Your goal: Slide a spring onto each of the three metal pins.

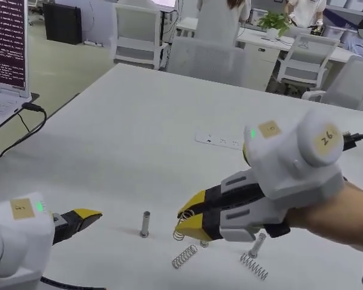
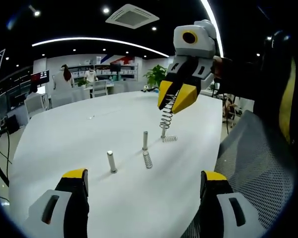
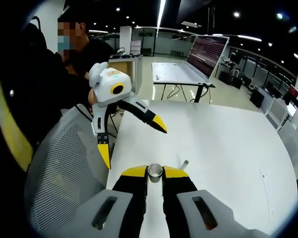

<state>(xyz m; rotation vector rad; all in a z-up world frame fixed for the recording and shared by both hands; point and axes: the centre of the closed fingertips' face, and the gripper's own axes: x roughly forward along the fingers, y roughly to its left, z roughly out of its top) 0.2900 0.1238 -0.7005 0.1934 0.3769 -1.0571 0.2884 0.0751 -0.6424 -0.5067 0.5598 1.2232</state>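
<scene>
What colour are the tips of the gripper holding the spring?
Yellow, on the right gripper; best in the right gripper view.

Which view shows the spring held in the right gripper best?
The left gripper view: the spring hangs full length from the right gripper, down toward a pin. The right gripper view shows it end-on; the head view shows its coils partly behind the jaws.

Bright overhead light; fisheye-warped edges

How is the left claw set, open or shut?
Open. In the left gripper view the left claw has its yellow-tipped jaws spread wide, bare table between them.
</scene>
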